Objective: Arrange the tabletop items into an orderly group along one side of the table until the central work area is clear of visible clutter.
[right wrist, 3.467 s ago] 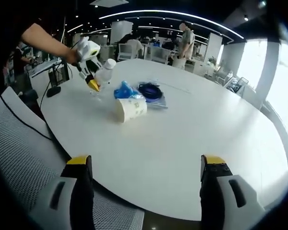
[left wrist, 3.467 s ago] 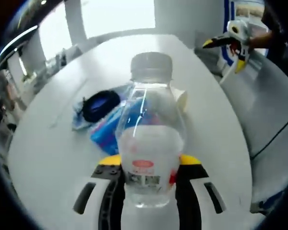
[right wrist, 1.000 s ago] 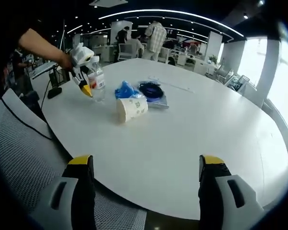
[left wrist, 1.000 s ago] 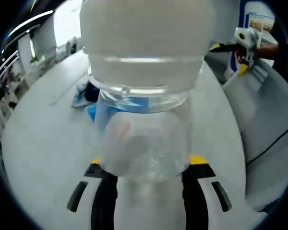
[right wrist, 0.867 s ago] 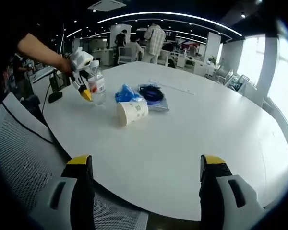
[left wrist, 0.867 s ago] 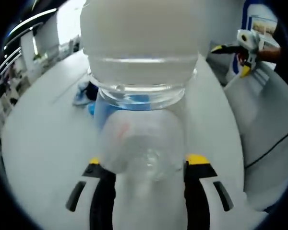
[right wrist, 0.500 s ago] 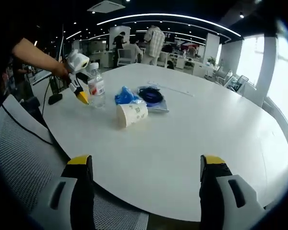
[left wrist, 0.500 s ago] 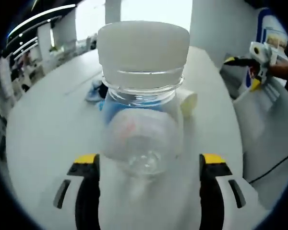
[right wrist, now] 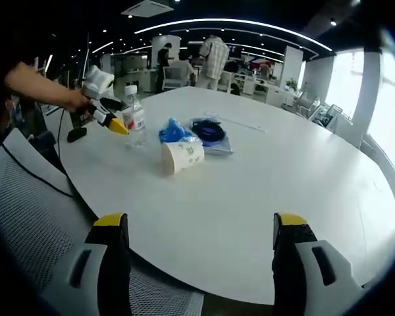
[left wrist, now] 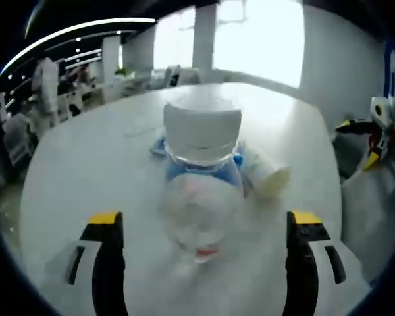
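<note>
In the left gripper view the water bottle (left wrist: 201, 191) stands close to the lens, blurred, its white cap toward the camera and its clear body hiding much of what lies behind it on the tabletop (left wrist: 79, 178). The left gripper (left wrist: 204, 230) is released: its yellow-tipped jaws stand wide apart on either side of the bottle, with clear gaps, touching nothing. Behind the bottle only edges of the blue bag (left wrist: 240, 161) peek out, and the paper cup (left wrist: 271, 179) lies on its side just to the right; what lies farther back is too blurred to name. At the right edge of that view the right gripper (left wrist: 375, 141) shows, partly cut off.

In the right gripper view the right gripper (right wrist: 196, 227) hangs over the near edge of the white tabletop (right wrist: 263, 191), jaws spread wide and holding nothing. The bottle (right wrist: 133, 118) stands upright near the far left edge of the tabletop, with the left gripper (right wrist: 112, 118) just beside it, held in a person's hand (right wrist: 72, 99). To the right of the bottle, bunched together, are the blue bag (right wrist: 172, 130), the paper cup (right wrist: 182, 156) on its side in front of it, and a dark blue coil (right wrist: 207, 128) resting on a flat clear sleeve (right wrist: 218, 143), whose contents I cannot make out. A mesh chair back (right wrist: 26, 217) crosses the lower left. People stand in the dim office beyond the tabletop.
</note>
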Action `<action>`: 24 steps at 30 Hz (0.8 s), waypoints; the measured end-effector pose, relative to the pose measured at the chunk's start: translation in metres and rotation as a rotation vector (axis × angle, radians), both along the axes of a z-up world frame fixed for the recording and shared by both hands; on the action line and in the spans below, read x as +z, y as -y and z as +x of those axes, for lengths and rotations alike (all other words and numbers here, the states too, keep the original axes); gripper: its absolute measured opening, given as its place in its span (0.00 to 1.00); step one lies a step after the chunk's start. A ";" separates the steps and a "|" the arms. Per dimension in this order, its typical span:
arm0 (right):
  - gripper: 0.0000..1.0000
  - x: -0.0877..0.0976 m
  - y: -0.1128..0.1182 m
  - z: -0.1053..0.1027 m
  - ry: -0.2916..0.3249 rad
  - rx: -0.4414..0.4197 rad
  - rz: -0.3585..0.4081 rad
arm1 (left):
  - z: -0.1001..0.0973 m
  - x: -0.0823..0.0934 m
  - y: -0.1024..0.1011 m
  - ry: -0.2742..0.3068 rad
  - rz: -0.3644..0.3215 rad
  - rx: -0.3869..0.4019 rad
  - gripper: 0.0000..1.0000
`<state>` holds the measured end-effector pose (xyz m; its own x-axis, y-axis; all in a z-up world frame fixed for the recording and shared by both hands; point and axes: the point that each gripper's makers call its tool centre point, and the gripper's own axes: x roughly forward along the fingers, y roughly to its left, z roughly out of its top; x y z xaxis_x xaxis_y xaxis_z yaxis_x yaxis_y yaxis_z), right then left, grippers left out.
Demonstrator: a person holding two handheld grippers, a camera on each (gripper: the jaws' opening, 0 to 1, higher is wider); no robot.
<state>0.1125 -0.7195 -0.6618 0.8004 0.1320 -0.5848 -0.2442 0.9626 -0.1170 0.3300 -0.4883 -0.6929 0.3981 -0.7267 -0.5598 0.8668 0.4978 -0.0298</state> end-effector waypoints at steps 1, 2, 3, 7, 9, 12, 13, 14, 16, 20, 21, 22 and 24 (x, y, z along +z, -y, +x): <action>0.90 0.000 0.000 0.000 0.001 0.001 -0.001 | 0.007 -0.001 -0.002 0.012 0.006 0.014 1.00; 0.90 0.001 0.000 0.000 0.002 0.001 -0.001 | 0.008 -0.001 -0.003 0.015 0.003 0.021 1.00; 0.90 0.001 0.000 0.000 0.002 0.001 -0.002 | 0.011 0.001 -0.004 0.028 -0.003 0.047 1.00; 0.90 0.001 0.001 0.001 0.006 -0.005 -0.001 | 0.012 0.011 -0.005 0.033 -0.041 0.106 1.00; 0.89 0.001 0.002 0.001 0.005 -0.007 -0.007 | 0.011 0.017 -0.002 0.038 -0.065 0.126 1.00; 0.89 0.002 0.002 0.001 0.009 -0.007 -0.009 | 0.013 0.019 0.000 0.060 -0.066 0.135 1.00; 0.88 0.001 0.002 0.001 0.007 -0.008 -0.011 | 0.012 0.020 0.002 0.064 -0.070 0.137 1.00; 0.88 0.001 0.002 0.001 0.005 -0.009 -0.013 | 0.012 0.020 0.003 0.068 -0.068 0.138 1.00; 0.88 0.001 0.002 0.001 0.005 -0.008 -0.015 | 0.015 0.019 0.003 0.085 -0.057 0.139 0.99; 0.87 0.001 0.003 0.001 0.003 -0.011 -0.019 | 0.016 0.028 0.010 0.108 -0.084 0.147 0.87; 0.87 0.001 0.004 0.001 0.004 -0.012 -0.019 | 0.018 0.026 0.011 0.120 -0.080 0.145 0.85; 0.87 0.001 0.004 0.001 0.004 -0.013 -0.019 | 0.019 0.027 0.011 0.137 -0.075 0.144 0.83; 0.86 0.000 0.004 0.001 0.002 -0.016 -0.020 | 0.019 0.030 0.012 0.138 -0.076 0.145 0.78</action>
<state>0.1132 -0.7238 -0.6615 0.8032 0.1077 -0.5859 -0.2291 0.9637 -0.1370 0.3489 -0.5007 -0.6633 0.5709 -0.6943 -0.4382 0.7845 0.6187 0.0418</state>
